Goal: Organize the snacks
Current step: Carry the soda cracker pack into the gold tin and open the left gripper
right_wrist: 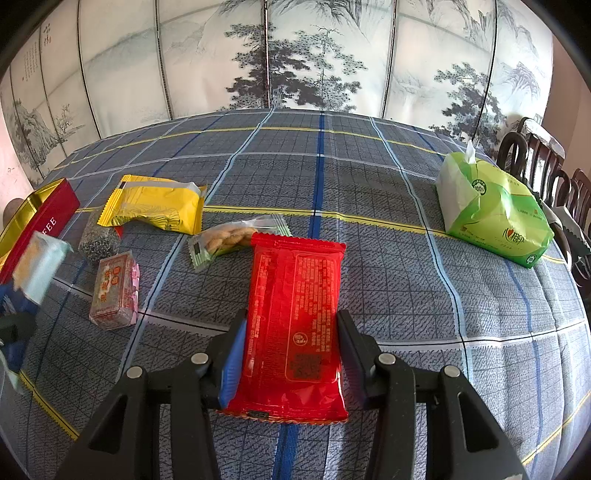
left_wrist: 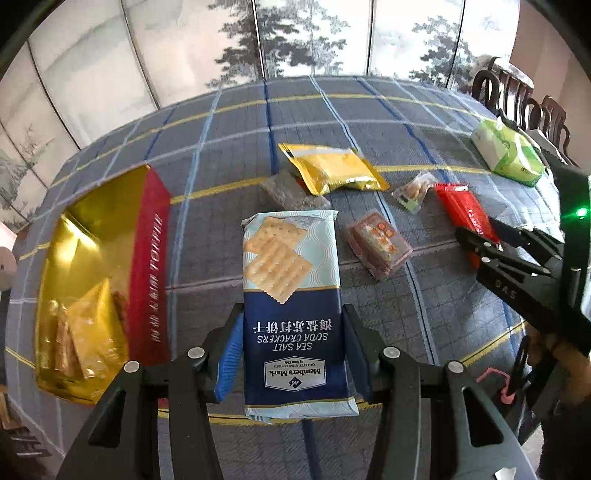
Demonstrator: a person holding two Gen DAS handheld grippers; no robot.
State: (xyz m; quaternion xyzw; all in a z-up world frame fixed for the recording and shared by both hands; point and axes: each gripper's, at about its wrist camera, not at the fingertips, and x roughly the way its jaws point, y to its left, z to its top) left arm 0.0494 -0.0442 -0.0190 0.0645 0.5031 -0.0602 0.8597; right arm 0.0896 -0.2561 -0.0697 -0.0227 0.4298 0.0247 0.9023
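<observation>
Both loaded: left gripper (left_wrist: 293,328) clamps the cracker pack (left_wrist: 291,295), right gripper (right_wrist: 290,334) clamps the red packet (right_wrist: 295,314); next, into the gold box (left_wrist: 96,280)

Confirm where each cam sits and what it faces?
Left wrist: behind the left gripper, jaws closed on the cracker pack; gold box on its left, right gripper at right edge.
Right wrist: behind the right gripper, jaws on the red packet; tissue pack far right.
Shared: yellow pouch, plaid tablecloth, painted screen.
</observation>
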